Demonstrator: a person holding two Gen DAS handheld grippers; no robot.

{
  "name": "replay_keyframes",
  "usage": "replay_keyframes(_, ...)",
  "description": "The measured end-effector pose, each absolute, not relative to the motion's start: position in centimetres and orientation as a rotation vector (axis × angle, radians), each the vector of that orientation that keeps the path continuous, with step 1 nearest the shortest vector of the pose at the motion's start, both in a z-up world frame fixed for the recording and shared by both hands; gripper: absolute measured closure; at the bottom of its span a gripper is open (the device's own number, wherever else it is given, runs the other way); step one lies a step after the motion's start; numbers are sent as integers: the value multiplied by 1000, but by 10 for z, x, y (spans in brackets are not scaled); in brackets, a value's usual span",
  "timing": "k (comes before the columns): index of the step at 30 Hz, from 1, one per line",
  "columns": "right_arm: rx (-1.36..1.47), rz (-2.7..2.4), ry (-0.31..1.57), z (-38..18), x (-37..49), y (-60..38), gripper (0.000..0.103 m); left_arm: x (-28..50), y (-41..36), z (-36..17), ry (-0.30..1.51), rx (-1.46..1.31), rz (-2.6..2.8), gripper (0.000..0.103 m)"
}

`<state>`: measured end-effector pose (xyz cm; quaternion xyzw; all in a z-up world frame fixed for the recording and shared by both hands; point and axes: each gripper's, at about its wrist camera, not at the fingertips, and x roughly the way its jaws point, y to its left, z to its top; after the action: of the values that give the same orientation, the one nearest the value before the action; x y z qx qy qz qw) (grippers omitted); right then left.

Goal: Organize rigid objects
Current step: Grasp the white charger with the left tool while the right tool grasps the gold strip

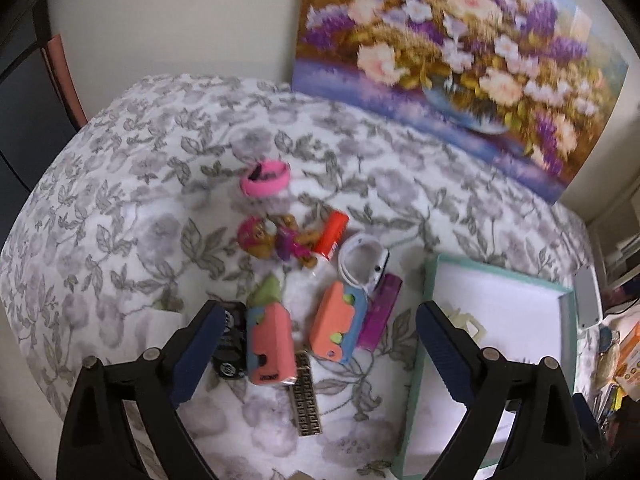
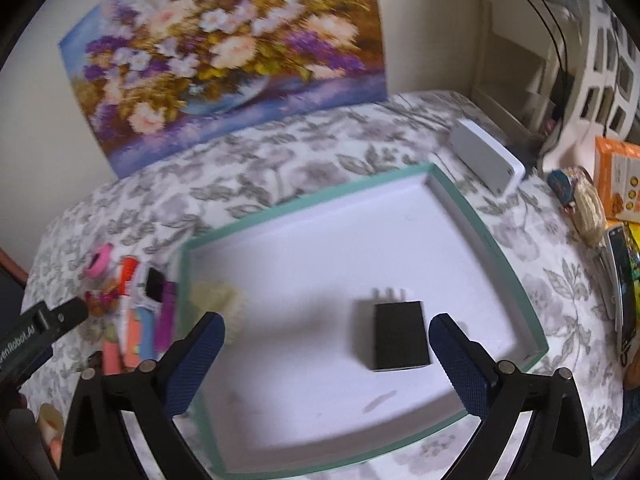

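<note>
A teal-rimmed white tray (image 2: 500, 248) holds a black charger plug (image 2: 400, 336) and a cream flower-shaped piece (image 2: 216, 300). My right gripper (image 2: 327, 320) hangs open above the tray, and the charger lies free just inside its right finger. Left of the tray (image 1: 430, 280) lies a pile: a pink ring (image 1: 265, 178), a toy figure (image 1: 276, 240), an orange tube (image 1: 331, 236), a white watch (image 1: 362, 264), a purple bar (image 1: 380, 312), two orange-and-blue blocks (image 1: 338, 326), a black cylinder (image 1: 232, 340) and a patterned strip (image 1: 306, 396). My left gripper (image 1: 320, 309) is open over this pile, holding nothing.
A flower painting (image 1: 460, 60) leans on the wall behind the floral tablecloth (image 1: 120, 200). A white box (image 2: 486, 160) lies beyond the tray's far right corner. Snack packets and an orange carton (image 2: 616, 176) crowd the right edge. The table's round edge falls away at left.
</note>
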<state>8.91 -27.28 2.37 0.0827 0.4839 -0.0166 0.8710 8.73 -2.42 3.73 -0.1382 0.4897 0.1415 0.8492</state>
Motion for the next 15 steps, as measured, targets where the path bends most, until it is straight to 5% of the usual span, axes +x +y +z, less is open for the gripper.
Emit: replay_keyframes(15,180,202,1071,28,83,-183,0,36,62,44,1007,-378,510,7)
